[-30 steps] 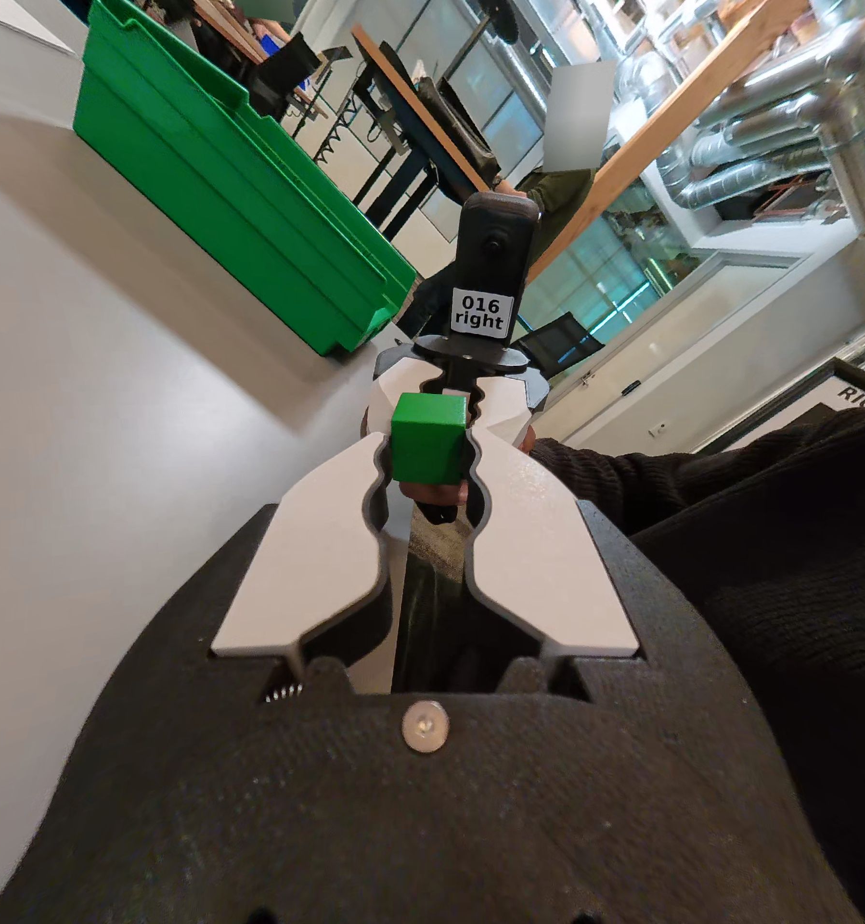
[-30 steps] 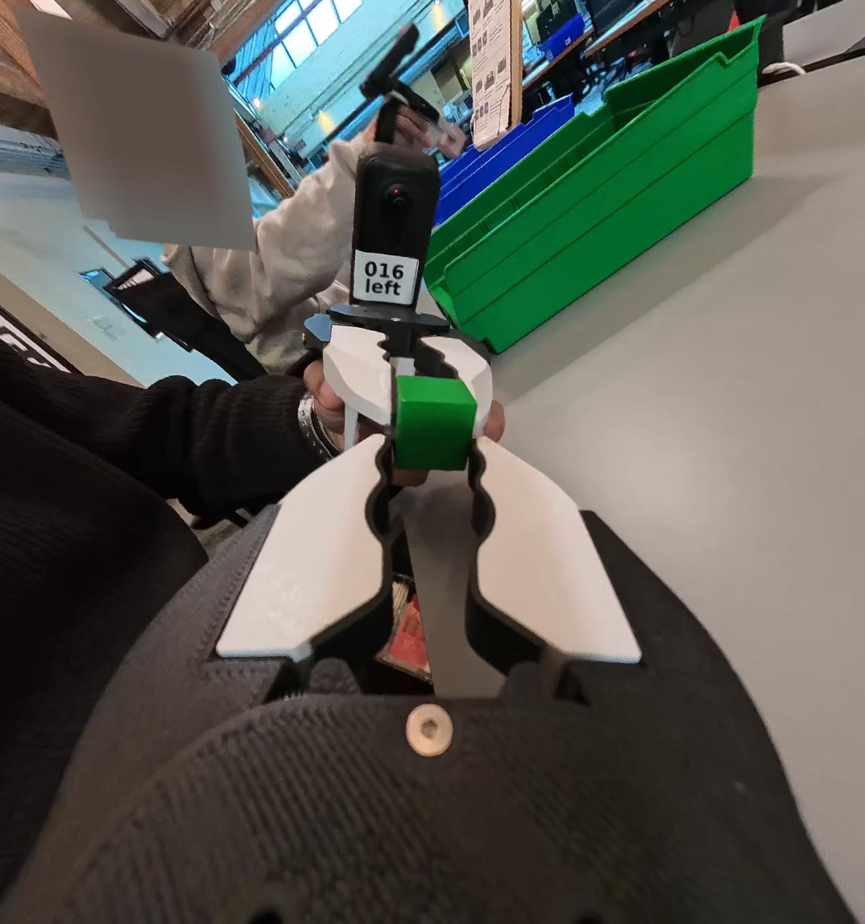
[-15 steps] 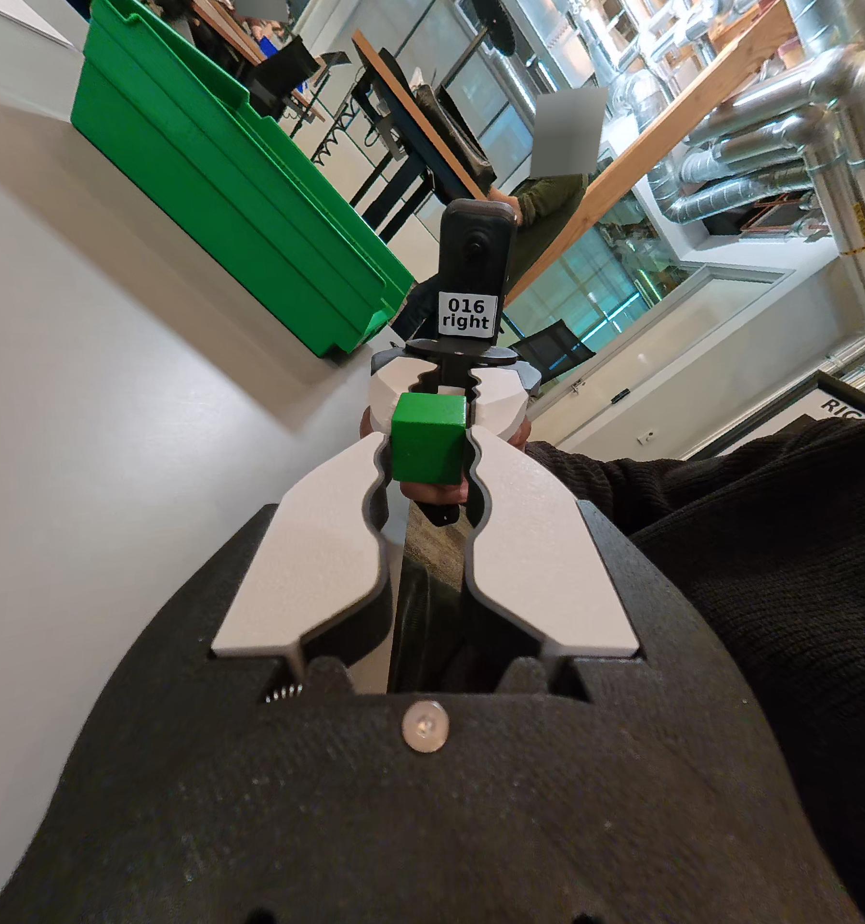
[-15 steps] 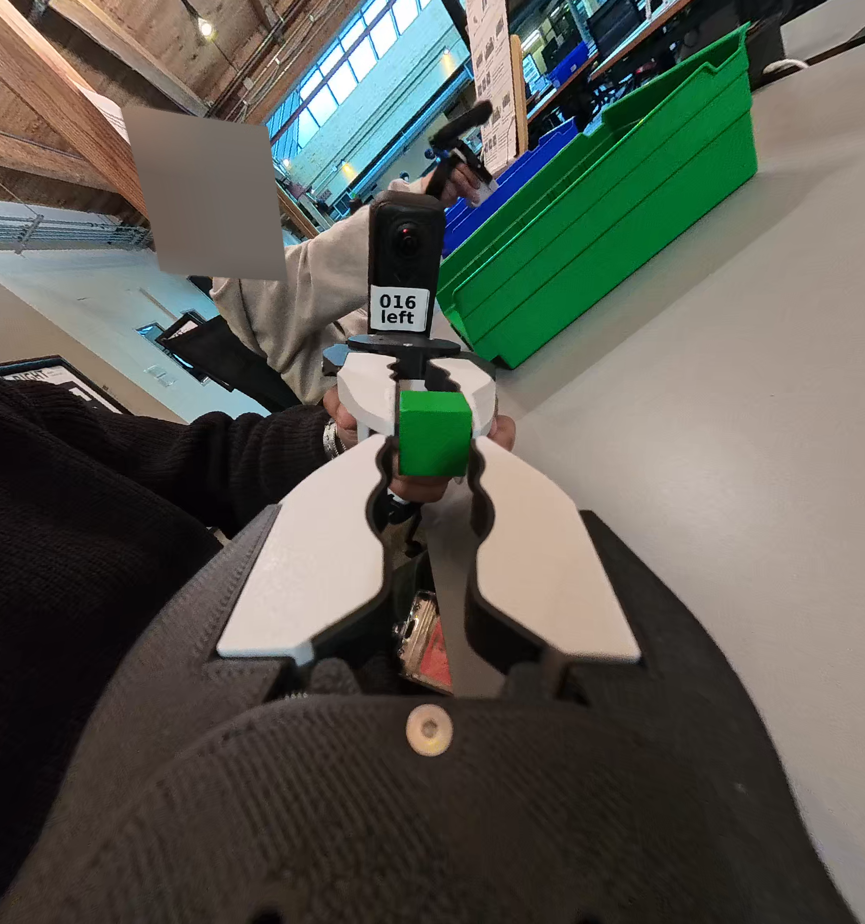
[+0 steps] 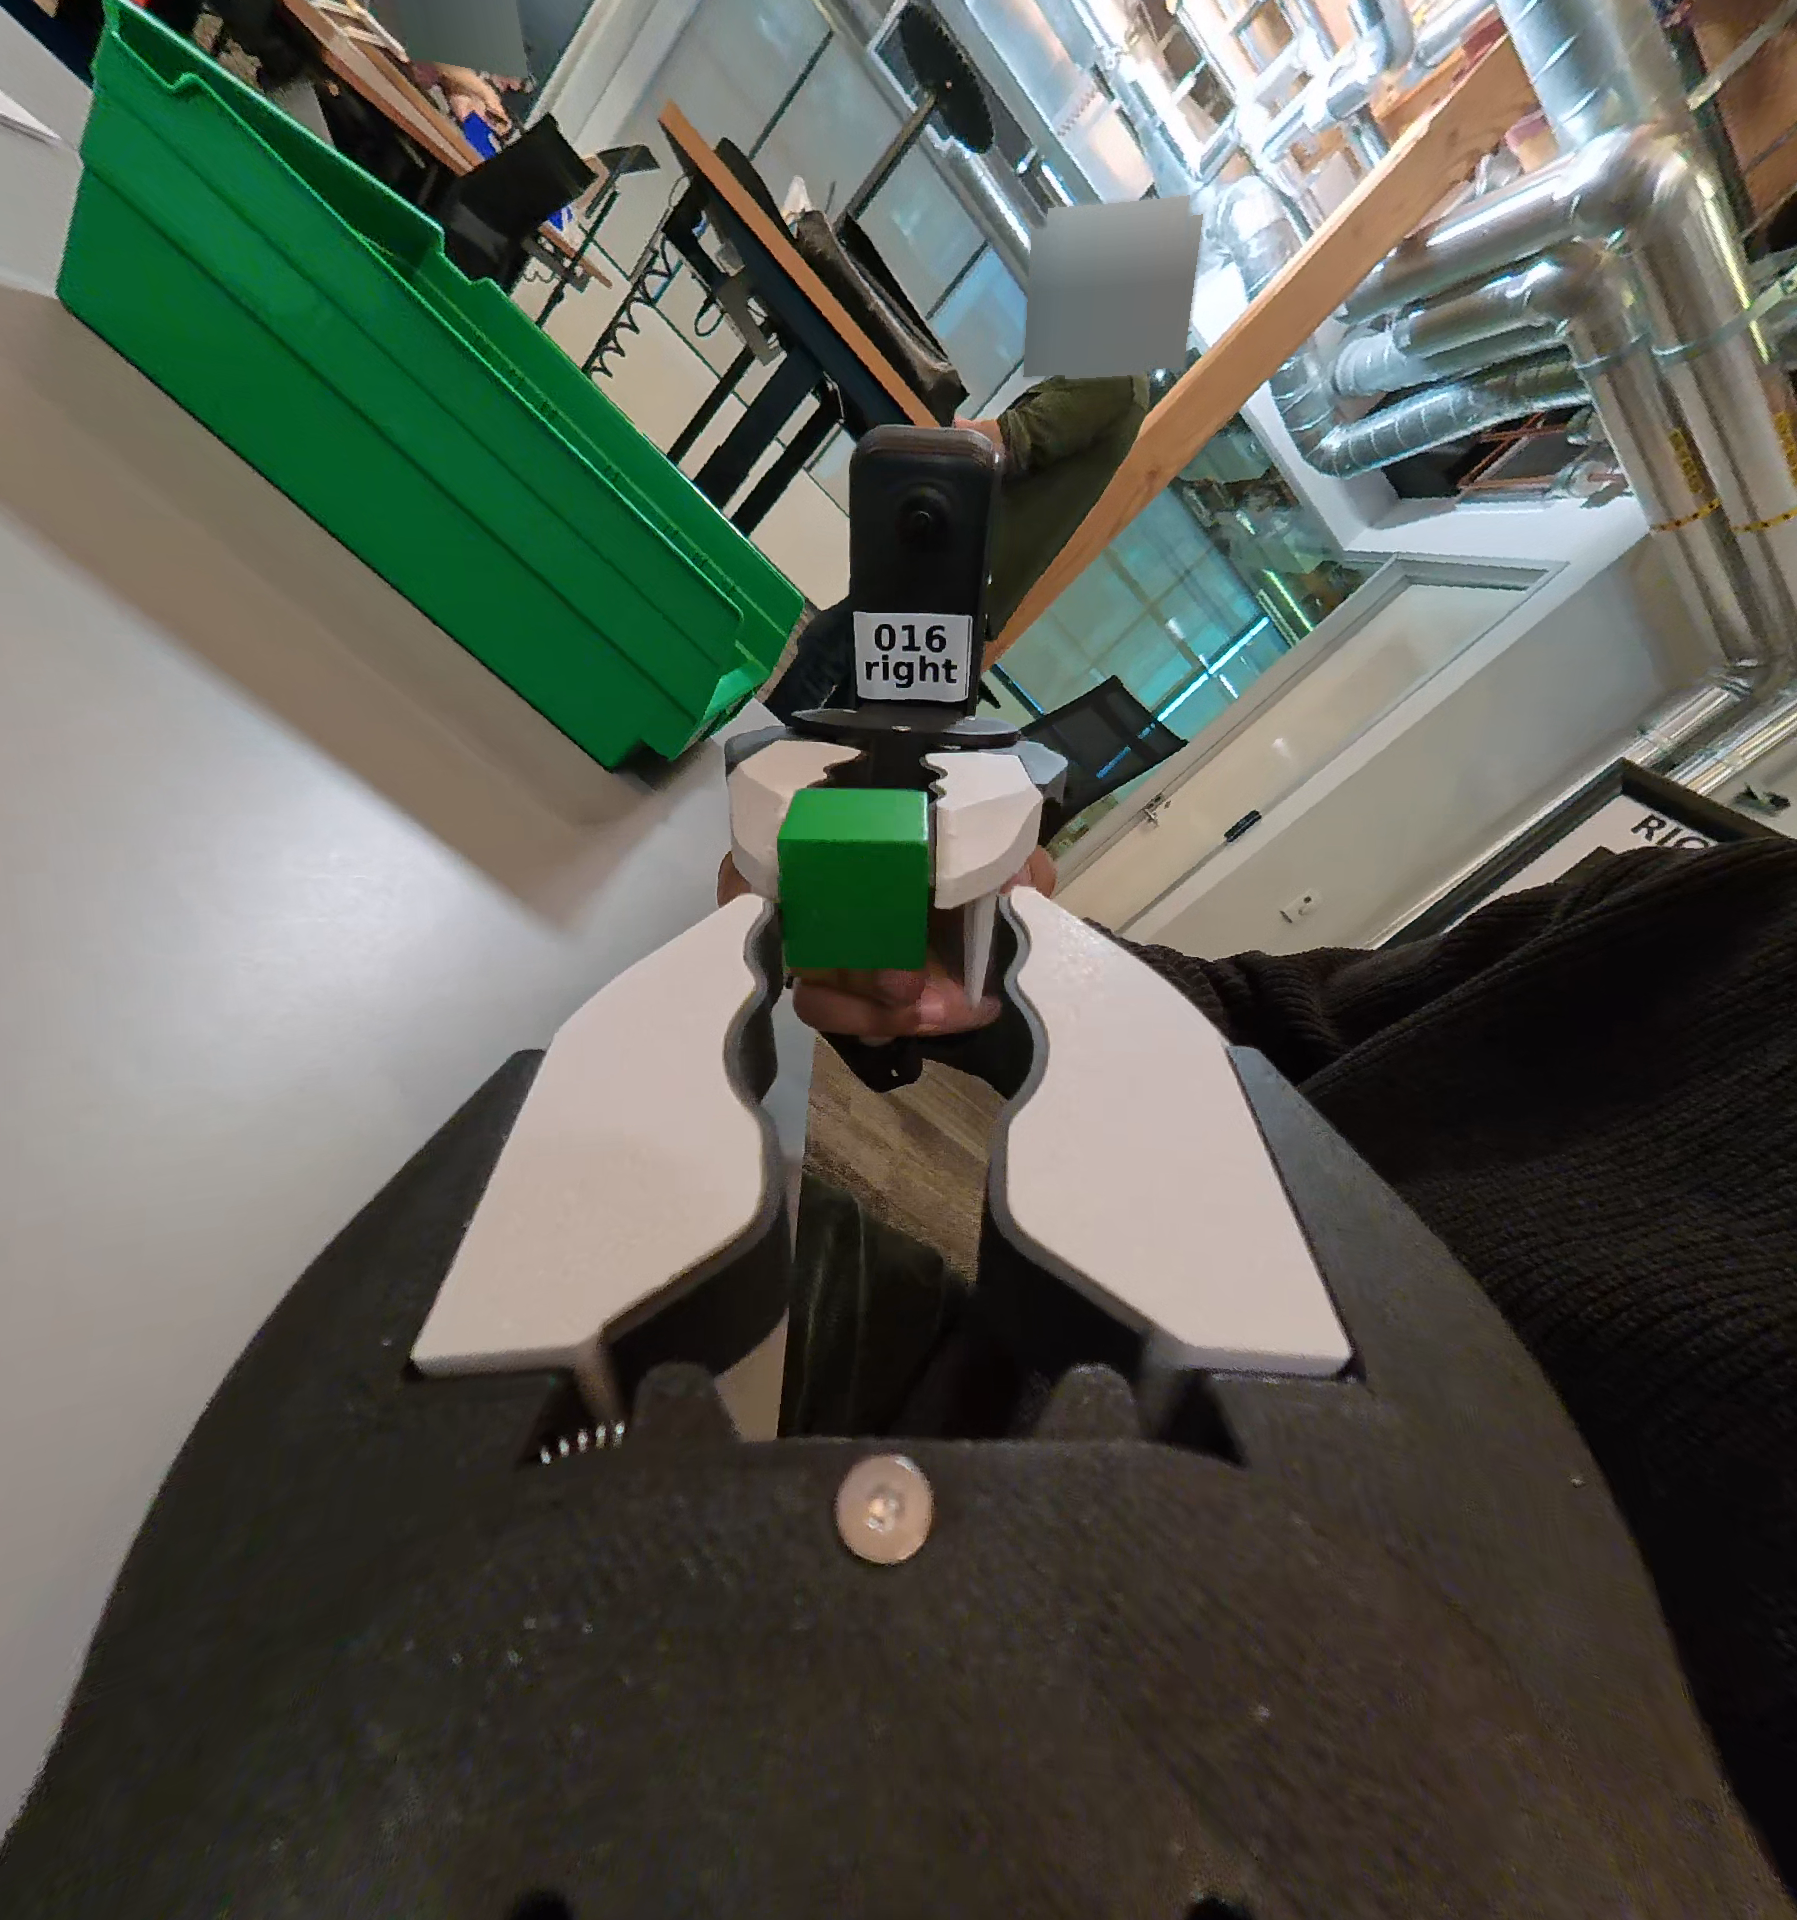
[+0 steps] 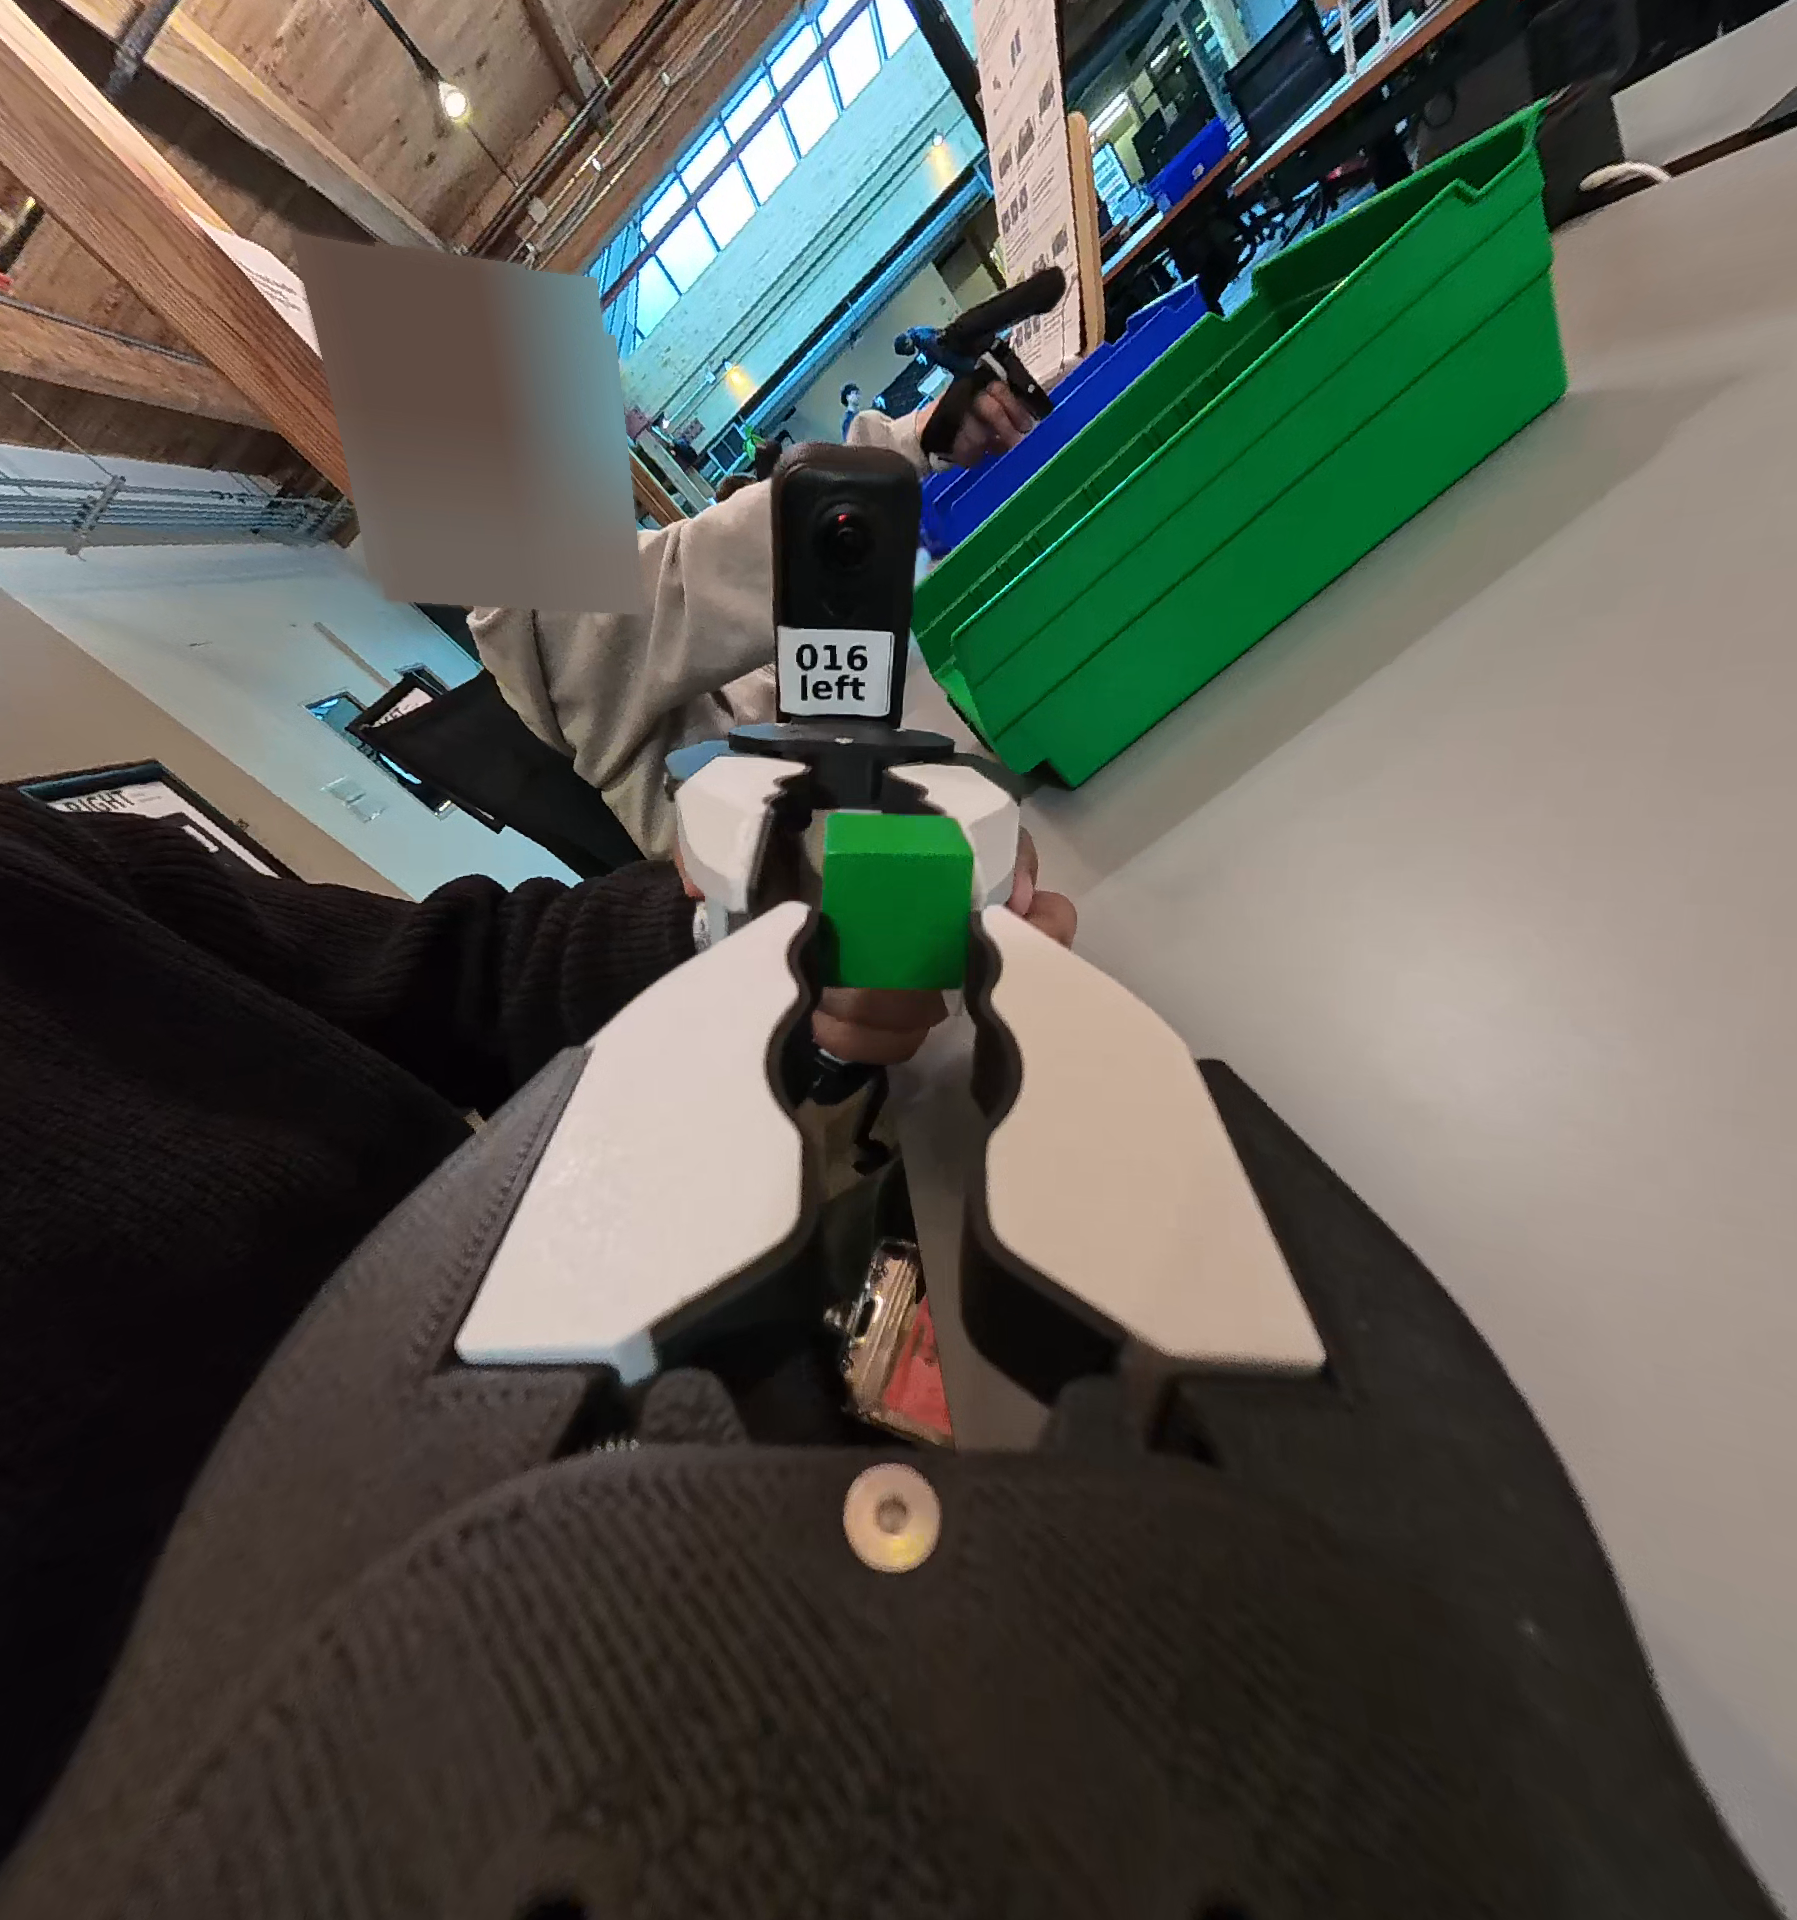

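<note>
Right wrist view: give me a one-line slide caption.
Right tongs grip a green cube in front of the open left tongs, with a grey table and green bin alongside.

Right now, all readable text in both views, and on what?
Not quoting writing; bearers only.
White sticker on black camera, left wrist view: legible.
White sticker on black camera, right wrist view: legible.
Black-framed wall sign: cut off.
Hanging white poster: too small.

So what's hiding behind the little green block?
From the right wrist view, behind the green block you see the left gripper's fingers, its black camera above and a hand below. The block covers the gap between those fingers.
</note>
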### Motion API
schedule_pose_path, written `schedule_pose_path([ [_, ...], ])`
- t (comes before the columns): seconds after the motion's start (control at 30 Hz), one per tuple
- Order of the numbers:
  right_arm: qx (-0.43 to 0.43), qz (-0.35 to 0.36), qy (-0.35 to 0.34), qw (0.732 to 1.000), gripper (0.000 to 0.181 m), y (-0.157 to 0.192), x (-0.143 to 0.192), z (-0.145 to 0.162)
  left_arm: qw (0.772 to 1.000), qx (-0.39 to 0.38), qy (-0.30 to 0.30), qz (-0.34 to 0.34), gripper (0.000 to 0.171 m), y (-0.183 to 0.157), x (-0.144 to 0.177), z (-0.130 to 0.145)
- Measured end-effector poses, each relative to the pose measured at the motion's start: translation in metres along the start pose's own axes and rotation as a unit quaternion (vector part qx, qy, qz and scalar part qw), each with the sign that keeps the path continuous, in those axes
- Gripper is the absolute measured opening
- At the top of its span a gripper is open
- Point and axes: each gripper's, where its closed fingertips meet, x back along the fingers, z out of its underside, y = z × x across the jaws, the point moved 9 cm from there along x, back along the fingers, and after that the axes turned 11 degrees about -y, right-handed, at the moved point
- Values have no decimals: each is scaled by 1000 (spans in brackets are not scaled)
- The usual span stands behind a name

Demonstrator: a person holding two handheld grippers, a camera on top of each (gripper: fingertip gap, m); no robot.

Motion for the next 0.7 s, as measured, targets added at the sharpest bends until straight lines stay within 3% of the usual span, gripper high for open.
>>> schedule_pose_path([
  [0.7,-25,-15,-5,1000,26,0,-1,2,1000,26,6,7,26,4,2,-1],
])
